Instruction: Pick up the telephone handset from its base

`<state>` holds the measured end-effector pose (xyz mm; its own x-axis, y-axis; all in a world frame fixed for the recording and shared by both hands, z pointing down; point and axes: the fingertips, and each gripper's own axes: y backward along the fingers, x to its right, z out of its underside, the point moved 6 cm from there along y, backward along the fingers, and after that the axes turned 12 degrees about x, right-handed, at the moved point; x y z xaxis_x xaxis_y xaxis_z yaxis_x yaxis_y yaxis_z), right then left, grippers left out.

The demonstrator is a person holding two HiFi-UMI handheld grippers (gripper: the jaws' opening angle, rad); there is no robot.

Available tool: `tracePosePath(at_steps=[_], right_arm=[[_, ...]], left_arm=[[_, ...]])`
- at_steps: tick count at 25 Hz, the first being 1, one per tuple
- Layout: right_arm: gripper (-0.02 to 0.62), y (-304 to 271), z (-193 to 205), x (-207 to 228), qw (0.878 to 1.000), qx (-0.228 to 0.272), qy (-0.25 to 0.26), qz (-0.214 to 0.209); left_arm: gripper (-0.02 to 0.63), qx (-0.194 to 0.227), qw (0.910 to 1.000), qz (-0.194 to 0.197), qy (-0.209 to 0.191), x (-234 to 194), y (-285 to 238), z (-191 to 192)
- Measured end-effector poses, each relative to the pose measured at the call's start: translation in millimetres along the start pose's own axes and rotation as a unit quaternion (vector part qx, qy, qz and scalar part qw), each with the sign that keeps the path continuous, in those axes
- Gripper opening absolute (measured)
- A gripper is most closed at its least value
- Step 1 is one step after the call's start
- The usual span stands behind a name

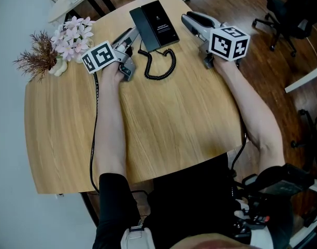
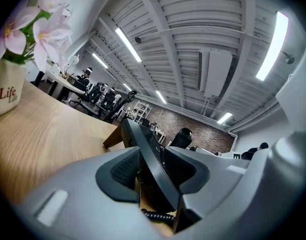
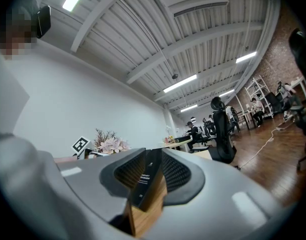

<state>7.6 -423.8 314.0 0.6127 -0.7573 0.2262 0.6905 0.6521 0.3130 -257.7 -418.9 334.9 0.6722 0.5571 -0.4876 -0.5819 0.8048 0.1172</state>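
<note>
The black telephone handset lies on its flat black base at the far middle of the round wooden surface, with its coiled black cord looping nearer. The left hand-held gripper rests just left of it, jaws apart, the phone's edge showing in their gap ungripped. The right hand-held gripper lies just right, likewise open and empty.

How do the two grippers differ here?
The left gripper is close beside the phone's left edge; the right gripper lies farther off the phone's right side. The left is near the flowers; the right is near the table edge. Both have open jaws aimed at the phone.
</note>
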Motion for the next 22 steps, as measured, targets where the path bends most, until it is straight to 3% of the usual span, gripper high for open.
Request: tracePosePath(at_steps=[11,16,22], right_arm=[[0.101,1,-1,0,1.0,0.001,-0.005,0.0],[0.1,0,1,0,1.0,0.001,-0.005,0.0],[0.1,0,0,0,1.0,0.002,-0.006,0.0]], left_arm=[[0.193,-0.067,0.9944,0.009,0.081,-6,-11,3],[0.195,-0.072,0.9897,0.007,0.123,-15,-20,4],[0.195,-0.091,0.987,-0.023,0.131,-21,-28,7]])
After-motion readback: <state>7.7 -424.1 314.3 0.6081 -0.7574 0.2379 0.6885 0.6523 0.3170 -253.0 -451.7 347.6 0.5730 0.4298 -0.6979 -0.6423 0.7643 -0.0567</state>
